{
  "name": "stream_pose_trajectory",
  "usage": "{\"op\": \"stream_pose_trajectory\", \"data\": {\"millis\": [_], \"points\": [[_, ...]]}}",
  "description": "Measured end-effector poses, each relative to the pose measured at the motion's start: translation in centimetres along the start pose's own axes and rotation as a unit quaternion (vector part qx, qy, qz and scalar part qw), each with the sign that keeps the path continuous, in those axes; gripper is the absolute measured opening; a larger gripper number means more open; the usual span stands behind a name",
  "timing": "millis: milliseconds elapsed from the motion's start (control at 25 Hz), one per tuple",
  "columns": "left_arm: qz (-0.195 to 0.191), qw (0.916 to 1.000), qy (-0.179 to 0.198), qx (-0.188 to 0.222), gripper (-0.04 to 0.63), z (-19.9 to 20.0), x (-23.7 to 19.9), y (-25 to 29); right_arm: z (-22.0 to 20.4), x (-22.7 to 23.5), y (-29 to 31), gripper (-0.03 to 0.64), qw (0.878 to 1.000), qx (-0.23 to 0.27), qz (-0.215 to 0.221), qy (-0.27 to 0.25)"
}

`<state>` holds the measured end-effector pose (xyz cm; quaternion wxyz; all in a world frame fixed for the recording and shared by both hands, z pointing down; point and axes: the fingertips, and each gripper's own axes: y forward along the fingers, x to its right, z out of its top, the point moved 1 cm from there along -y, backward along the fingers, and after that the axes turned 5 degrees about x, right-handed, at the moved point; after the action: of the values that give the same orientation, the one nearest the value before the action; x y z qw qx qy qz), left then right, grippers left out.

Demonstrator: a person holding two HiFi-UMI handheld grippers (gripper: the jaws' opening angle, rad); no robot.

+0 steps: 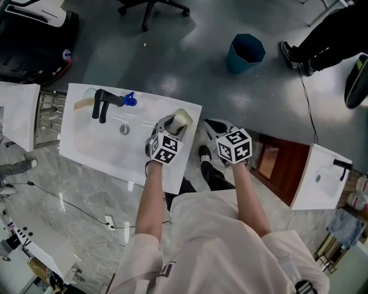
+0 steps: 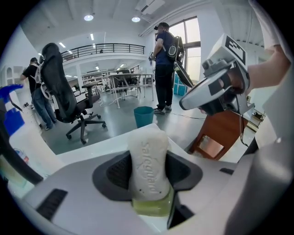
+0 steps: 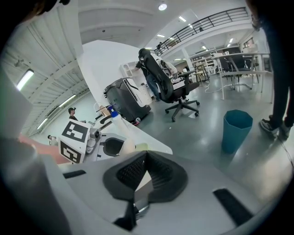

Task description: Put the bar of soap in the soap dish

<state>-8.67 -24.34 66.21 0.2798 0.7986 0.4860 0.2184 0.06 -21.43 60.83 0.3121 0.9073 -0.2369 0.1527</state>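
"Safeguard" embossed lengthwise on the white bar of soap (image 2: 148,165)

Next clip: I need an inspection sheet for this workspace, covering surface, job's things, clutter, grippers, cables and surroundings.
Surface: white sink top, with a drain.
Job's things: bar of soap stands upright over the yellowish soap dish at the sink's corner.
Clutter: black faucet, with a blue-topped bottle beside it.
Grippers: left gripper is shut on the soap; right gripper is shut, empty and off the sink's edge.
Cables: floor cable left of the sink; second cable on the right.
Surroundings: blue bin, second sink, office chair.
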Motion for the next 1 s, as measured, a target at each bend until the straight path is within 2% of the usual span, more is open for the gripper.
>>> {"op": "stream_pose_trajectory", "data": {"millis": [320, 1000], "points": [[-0.005, 1.0, 0.003, 0.002, 0.204, 0.43, 0.06, 0.35, -0.46, 0.52, -0.54, 0.005, 1.0, -0.001, -0.006, 0.007], [-0.028, 0.9993, 0.015, -0.022, 0.212, 0.28, 0.22, 0.8, -0.1, 0.6, -0.61, 0.005, 1.0, 0.003, -0.007, 0.005]]}}
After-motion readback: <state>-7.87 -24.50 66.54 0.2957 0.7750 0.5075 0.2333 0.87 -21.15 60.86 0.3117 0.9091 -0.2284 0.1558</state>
